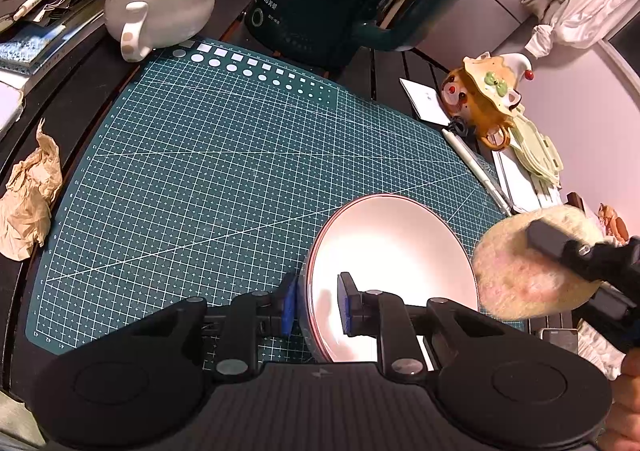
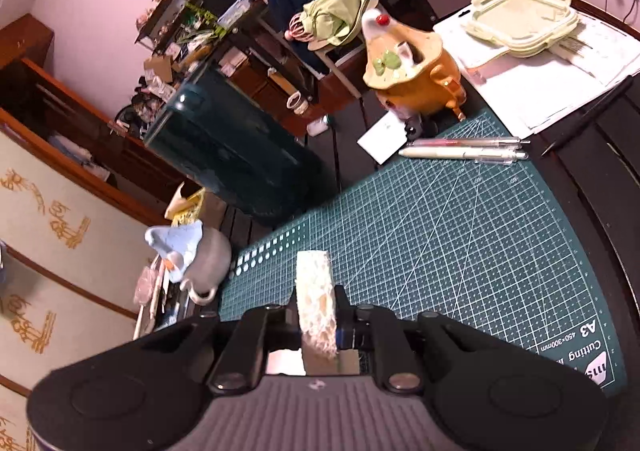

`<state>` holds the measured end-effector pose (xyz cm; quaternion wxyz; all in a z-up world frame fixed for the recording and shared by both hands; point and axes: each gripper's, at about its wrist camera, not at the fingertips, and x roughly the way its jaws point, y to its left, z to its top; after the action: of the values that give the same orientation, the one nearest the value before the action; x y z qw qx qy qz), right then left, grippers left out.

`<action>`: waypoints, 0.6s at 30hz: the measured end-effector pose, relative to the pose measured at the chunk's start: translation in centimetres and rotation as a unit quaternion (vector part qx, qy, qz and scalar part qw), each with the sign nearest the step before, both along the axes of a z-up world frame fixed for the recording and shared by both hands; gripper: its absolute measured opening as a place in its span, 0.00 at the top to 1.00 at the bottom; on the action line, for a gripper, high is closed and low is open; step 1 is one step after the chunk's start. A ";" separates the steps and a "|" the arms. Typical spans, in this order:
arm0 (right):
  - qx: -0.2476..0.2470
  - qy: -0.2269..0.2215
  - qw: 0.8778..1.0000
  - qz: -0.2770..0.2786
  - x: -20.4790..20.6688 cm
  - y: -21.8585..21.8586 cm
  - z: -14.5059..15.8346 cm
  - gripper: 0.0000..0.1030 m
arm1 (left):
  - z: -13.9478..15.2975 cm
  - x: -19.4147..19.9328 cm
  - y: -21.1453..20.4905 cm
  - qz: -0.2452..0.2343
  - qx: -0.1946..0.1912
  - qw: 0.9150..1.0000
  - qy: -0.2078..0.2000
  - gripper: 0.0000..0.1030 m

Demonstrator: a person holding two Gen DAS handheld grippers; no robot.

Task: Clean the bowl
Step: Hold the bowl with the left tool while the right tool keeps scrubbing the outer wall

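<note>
- Left wrist view: the left gripper (image 1: 316, 307) is nearly closed, pinching the bowl (image 1: 392, 251) by its near rim at lower centre, tilted on the mat (image 1: 200, 155). The sponge (image 1: 528, 267), held flat-faced by the right gripper (image 1: 560, 247), sits just right of the bowl's rim.
- Right wrist view: the right gripper (image 2: 318, 321) is clamped on the sponge (image 2: 314, 307), edge-on; the bowl is out of frame. A kettle (image 2: 240, 155) stands upper left in a cluttered room.

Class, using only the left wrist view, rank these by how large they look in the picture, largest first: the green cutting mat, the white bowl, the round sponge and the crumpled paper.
1. Cutting mat
2. Bowl
3. Sponge; it is nearer the camera, so this rank is unsure.
4. Crumpled paper, though close to the sponge.
</note>
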<state>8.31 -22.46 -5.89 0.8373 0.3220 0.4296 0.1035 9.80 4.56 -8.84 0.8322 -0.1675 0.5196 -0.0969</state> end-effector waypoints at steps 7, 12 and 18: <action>0.025 -0.027 0.999 -0.015 -0.3 -1.2 1.2 0.88 | 0.0 0.1 0.0 0.001 -0.001 1.000 0.001 0.81; 0.007 0.019 1.000 -0.003 0.3 -0.1 -1.0 0.88 | 0.0 0.1 0.1 0.001 -0.003 1.000 0.001 0.81; 0.023 -0.021 0.999 -0.012 -0.3 -0.9 0.8 0.88 | 0.0 0.1 0.0 0.000 -0.001 1.000 0.001 0.81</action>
<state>8.06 -23.31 -5.04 0.8397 0.3440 0.4054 0.1105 9.85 4.58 -8.87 0.8316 -0.1685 0.5203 -0.0970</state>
